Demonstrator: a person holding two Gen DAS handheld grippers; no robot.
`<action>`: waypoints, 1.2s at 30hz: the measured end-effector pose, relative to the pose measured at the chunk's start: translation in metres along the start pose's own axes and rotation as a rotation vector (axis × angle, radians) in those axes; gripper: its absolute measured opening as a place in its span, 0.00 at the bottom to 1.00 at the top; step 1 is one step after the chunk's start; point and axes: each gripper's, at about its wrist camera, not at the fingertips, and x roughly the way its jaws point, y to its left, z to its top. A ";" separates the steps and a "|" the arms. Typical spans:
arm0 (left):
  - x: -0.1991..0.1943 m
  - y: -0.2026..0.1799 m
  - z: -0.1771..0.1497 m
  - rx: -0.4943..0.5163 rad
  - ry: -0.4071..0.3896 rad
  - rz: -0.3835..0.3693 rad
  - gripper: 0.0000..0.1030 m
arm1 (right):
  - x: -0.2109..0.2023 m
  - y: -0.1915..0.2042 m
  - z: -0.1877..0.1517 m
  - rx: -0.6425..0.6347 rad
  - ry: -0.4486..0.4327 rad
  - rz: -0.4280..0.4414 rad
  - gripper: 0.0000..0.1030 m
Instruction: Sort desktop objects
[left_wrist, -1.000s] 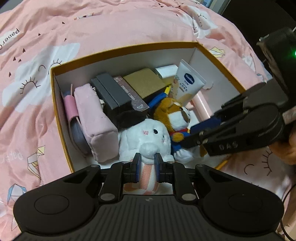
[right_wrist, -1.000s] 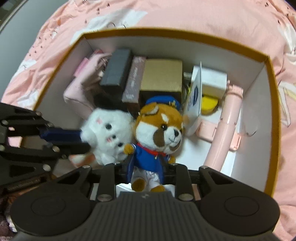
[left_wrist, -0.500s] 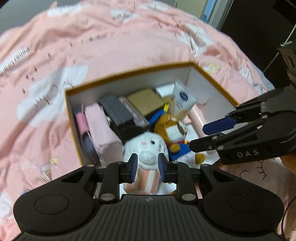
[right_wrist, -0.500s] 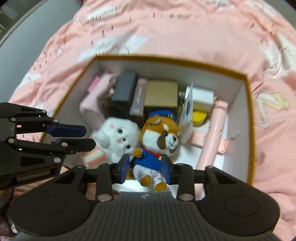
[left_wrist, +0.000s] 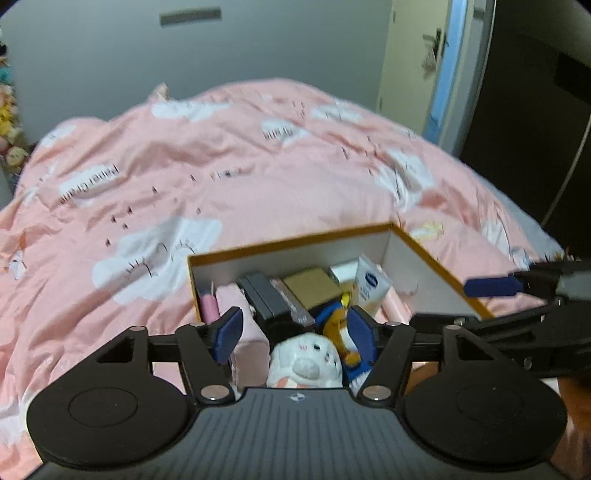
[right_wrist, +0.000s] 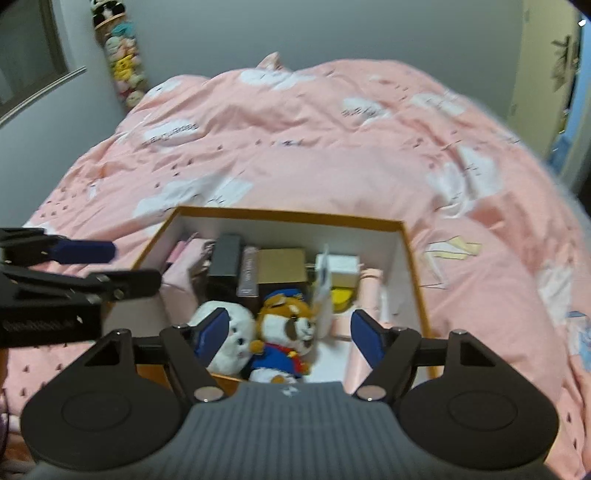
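Observation:
An orange-rimmed white box (right_wrist: 402, 225) sits on the pink bed and holds the sorted things. Inside are a white bunny plush (right_wrist: 231, 332), a dog plush in a blue coat (right_wrist: 284, 332), a pink pouch (left_wrist: 247, 347), dark boxes (right_wrist: 227, 258), a tan box (right_wrist: 282, 264) and a white tube (left_wrist: 371, 288). My left gripper (left_wrist: 295, 332) is open and empty, raised above the box's near edge. My right gripper (right_wrist: 288, 336) is open and empty, also above the near edge. Each gripper shows at the side of the other's view.
A pink quilt with white clouds (right_wrist: 332, 140) covers the bed all around the box. A grey wall stands behind, with a column of plush toys (right_wrist: 123, 66) in the left corner and a door (left_wrist: 417, 55) at the right.
Both grippers have opened, letting go of the bunny and the dog plush, which stay in the box. Both have lifted and pulled back from the box.

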 end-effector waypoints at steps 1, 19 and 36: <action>-0.001 -0.001 -0.003 -0.008 -0.019 0.011 0.74 | -0.001 0.001 -0.003 0.005 -0.017 -0.013 0.73; 0.017 0.004 -0.054 -0.089 -0.030 0.078 0.74 | 0.015 0.002 -0.051 0.083 -0.133 -0.121 0.84; 0.030 -0.008 -0.071 -0.037 -0.046 0.121 0.75 | 0.023 0.006 -0.071 0.067 -0.176 -0.100 0.85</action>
